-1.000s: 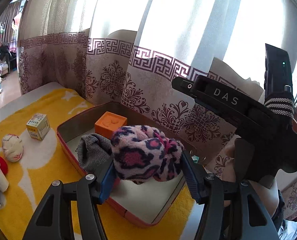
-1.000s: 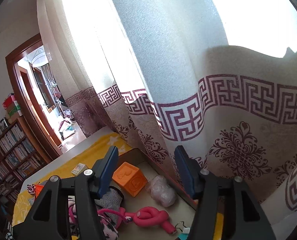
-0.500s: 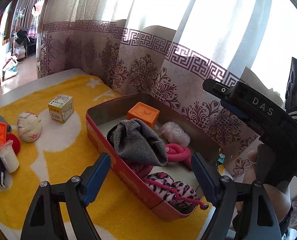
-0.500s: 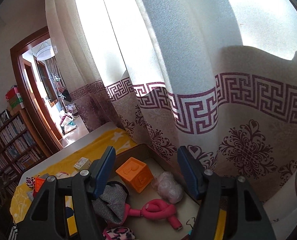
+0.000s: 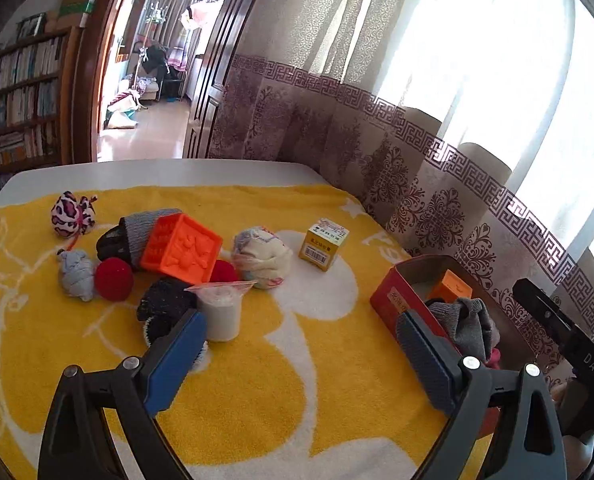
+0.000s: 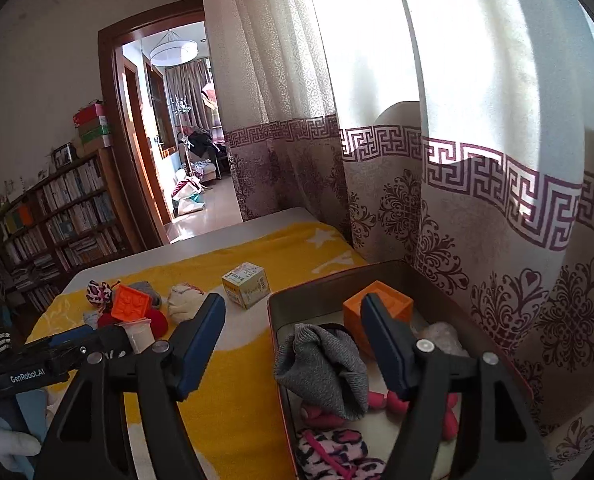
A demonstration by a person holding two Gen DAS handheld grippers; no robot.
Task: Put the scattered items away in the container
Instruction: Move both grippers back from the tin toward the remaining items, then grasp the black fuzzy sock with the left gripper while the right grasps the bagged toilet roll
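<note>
A red tin box [image 5: 393,300] stands at the right of the yellow towel [image 5: 281,380]; in the right wrist view the box [image 6: 281,300] holds an orange cube [image 6: 389,304], a grey sock [image 6: 325,364], a pink rope toy and a leopard sock [image 6: 333,452]. Scattered items lie at the left: a small carton [image 5: 323,243], a white sock ball [image 5: 261,258], an orange block [image 5: 181,248], a plastic cup [image 5: 221,312], a red ball [image 5: 113,279], a dark sock [image 5: 165,308]. My left gripper [image 5: 301,356] is open and empty above the towel. My right gripper [image 6: 293,344] is open and empty over the box.
A patterned curtain [image 5: 437,184] hangs right behind the box. The table's far edge [image 5: 157,170] faces a doorway and bookshelves. A leopard sock ball [image 5: 72,216] and a grey sock ball [image 5: 75,274] lie at the far left.
My left gripper let the leopard sock go into the box, then swung left and back to face the scattered items. My right gripper tilted down over the box.
</note>
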